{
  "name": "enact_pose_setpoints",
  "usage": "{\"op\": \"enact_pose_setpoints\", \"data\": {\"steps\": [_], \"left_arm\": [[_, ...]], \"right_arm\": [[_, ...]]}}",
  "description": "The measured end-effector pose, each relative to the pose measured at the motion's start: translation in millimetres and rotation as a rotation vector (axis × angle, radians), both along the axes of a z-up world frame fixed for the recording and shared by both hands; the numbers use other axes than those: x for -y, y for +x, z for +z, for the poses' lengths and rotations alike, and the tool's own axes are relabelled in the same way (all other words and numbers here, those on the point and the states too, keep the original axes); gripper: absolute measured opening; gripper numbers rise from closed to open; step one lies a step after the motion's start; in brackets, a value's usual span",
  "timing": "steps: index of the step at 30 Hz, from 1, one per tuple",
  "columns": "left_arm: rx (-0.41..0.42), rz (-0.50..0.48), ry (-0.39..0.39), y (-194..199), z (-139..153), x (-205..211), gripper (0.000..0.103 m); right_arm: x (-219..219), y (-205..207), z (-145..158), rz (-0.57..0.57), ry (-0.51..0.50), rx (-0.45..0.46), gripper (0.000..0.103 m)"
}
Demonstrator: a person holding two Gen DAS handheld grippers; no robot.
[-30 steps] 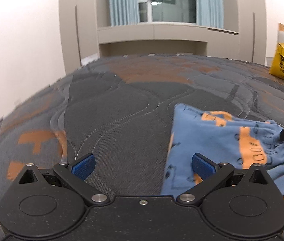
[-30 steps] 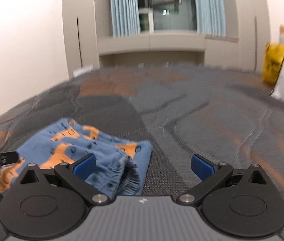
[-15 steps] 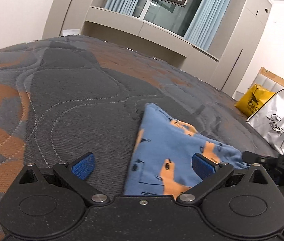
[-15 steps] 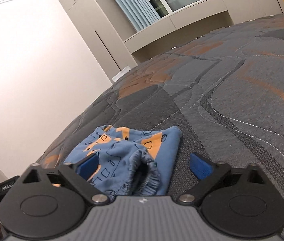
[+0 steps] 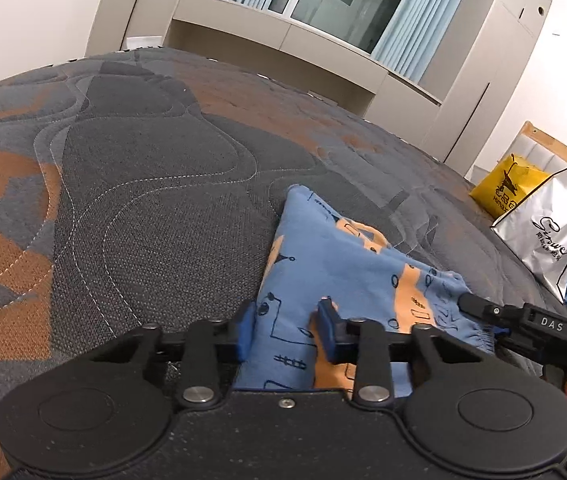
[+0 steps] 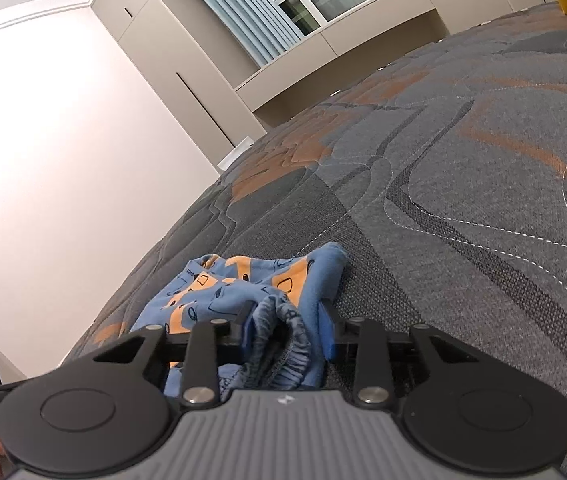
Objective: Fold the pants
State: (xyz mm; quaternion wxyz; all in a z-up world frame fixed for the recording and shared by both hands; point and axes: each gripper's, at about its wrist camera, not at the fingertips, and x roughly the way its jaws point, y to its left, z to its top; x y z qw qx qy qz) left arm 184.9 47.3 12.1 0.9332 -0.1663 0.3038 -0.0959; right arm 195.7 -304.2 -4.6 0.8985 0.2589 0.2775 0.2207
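The small blue pants with orange print (image 5: 343, 264) lie folded on the grey and orange quilted bed. My left gripper (image 5: 286, 330) is shut on the near left edge of the pants, with cloth between its blue pads. My right gripper (image 6: 288, 334) is shut on the bunched elastic waistband of the pants (image 6: 279, 324) at the other end. The right gripper also shows in the left wrist view (image 5: 523, 320), at the pants' right edge.
The quilted mattress (image 5: 143, 184) stretches away on all sides. A yellow bag (image 5: 511, 188) and a white shopping bag (image 5: 555, 232) stand by the headboard at the right. Cupboards and a curtained window are beyond the bed.
Both grippers were open half a second ago and have now closed on the pants, the left on the near edge, the right on the waistband. Both have tilted and moved lower.
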Motion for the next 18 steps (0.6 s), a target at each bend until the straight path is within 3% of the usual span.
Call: {"op": "enact_pose_setpoints", "data": {"steps": [12,16,18], "left_arm": [[0.01,0.021,0.037,-2,4,8,0.024],[0.03,0.022,0.044,-3,8,9,0.009],[0.053,0.014,0.051,-1,15,9,0.006]], "right_arm": [[-6,-2,0,-0.01,-0.027,0.013,0.03],[-12,-5,5,-0.011,-0.073,0.041,0.023],[-18,-6,12,-0.012,-0.115,0.065,0.02]]}}
